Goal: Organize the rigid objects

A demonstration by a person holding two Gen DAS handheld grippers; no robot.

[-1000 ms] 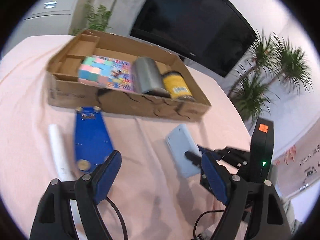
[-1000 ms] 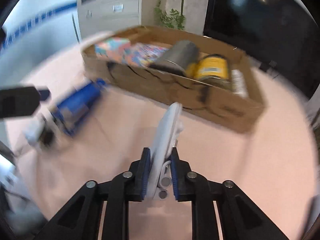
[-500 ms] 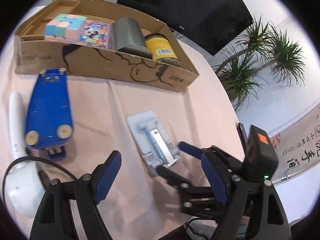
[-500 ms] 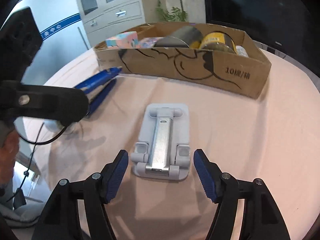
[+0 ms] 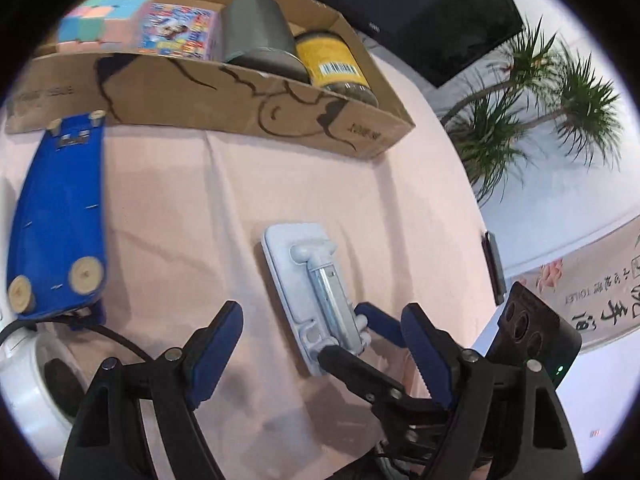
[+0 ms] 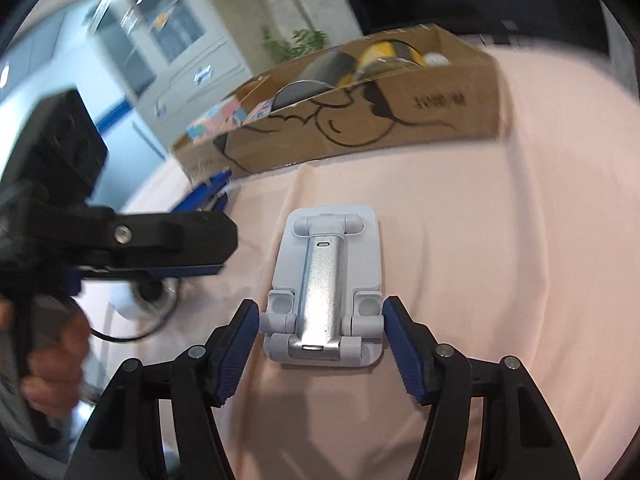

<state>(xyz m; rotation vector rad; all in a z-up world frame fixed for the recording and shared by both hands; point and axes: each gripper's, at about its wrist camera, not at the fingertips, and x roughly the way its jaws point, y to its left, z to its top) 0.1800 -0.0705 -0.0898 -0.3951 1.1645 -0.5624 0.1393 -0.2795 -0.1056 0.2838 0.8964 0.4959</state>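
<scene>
A light grey folding phone stand (image 6: pixel 325 288) lies flat on the pink tablecloth; it also shows in the left wrist view (image 5: pixel 316 300). My right gripper (image 6: pixel 320 340) is open, its blue pads on either side of the stand's near end, not closed on it. My left gripper (image 5: pixel 320 344) is open and empty, just left of the stand. The cardboard box (image 5: pixel 224 96) stands behind, holding a pastel cube (image 5: pixel 100 20), a colourful packet (image 5: pixel 178 32), a grey can (image 5: pixel 258 36) and a yellow jar (image 5: pixel 332 64).
A blue stapler (image 5: pixel 60 216) lies left of the stand, in front of the box. A white round device with a black cable (image 5: pixel 24 384) sits at the near left. A dark screen and potted plants (image 5: pixel 532 92) stand beyond the table.
My right gripper set the phone stand flat on the cloth and opened; it now sits closer around the stand's near end. The left gripper moved nearer to the stand.
</scene>
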